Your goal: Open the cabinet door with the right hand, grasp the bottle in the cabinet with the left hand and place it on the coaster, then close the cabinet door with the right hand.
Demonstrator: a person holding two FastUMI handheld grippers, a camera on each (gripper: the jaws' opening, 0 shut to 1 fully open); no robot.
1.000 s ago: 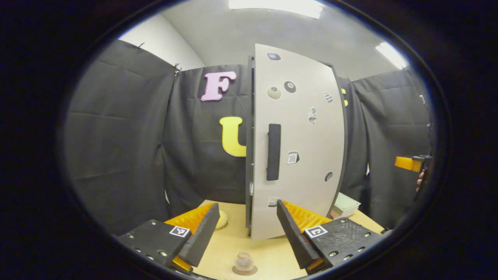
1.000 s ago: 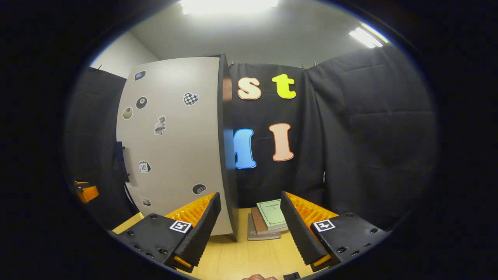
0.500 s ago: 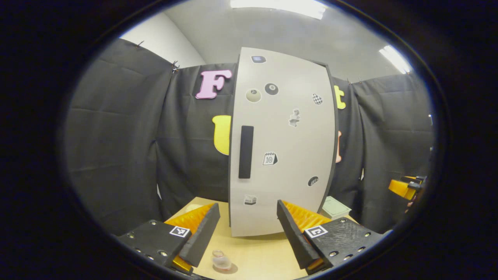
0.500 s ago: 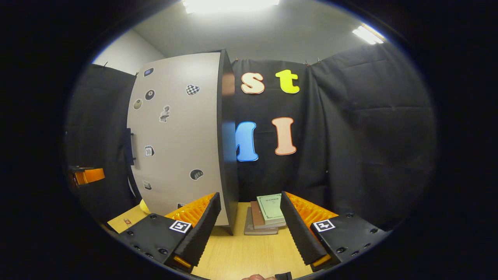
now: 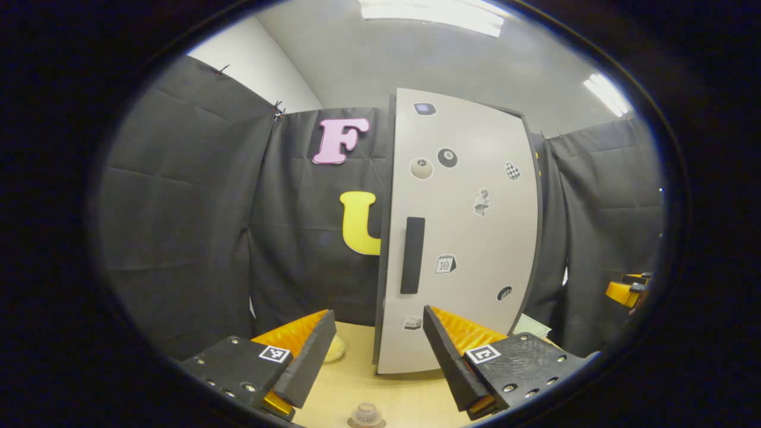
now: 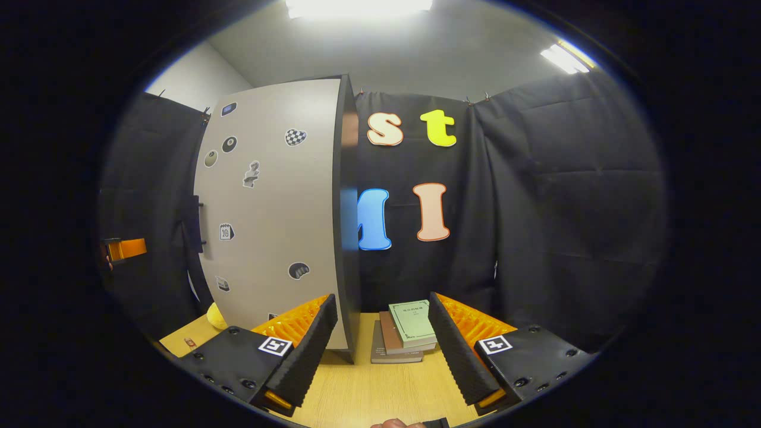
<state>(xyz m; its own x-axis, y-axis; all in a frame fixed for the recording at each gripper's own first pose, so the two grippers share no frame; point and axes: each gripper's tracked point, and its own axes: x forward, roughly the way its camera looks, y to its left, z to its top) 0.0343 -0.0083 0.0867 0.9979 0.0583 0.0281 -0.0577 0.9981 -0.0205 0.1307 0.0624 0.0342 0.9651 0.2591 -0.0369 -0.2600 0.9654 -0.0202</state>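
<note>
From where the left tongs (image 5: 376, 351) hang over the pale wooden table (image 5: 404, 395), the small clear glass bottle (image 5: 366, 412) stands upright on a round brown coaster (image 5: 366, 423) straight below and just ahead of them, between the two spread fingers, neither of which touches it; the tongs are wide and empty. Beyond the bottle rises the tall grey cabinet door (image 5: 461, 232) dotted with stickers, its long black handle (image 5: 412, 255) running vertically. The door looks closed or nearly so, with perhaps a slim dark gap left along the handle edge. Farther right, the right tongs (image 6: 380, 348) are also wide apart and hold nothing, pointing past the door's hinge-side corner toward a stack of thin books (image 6: 404, 333). The handle lies well off to their left, so I judge any last push falls to that hand swinging left.
</note>
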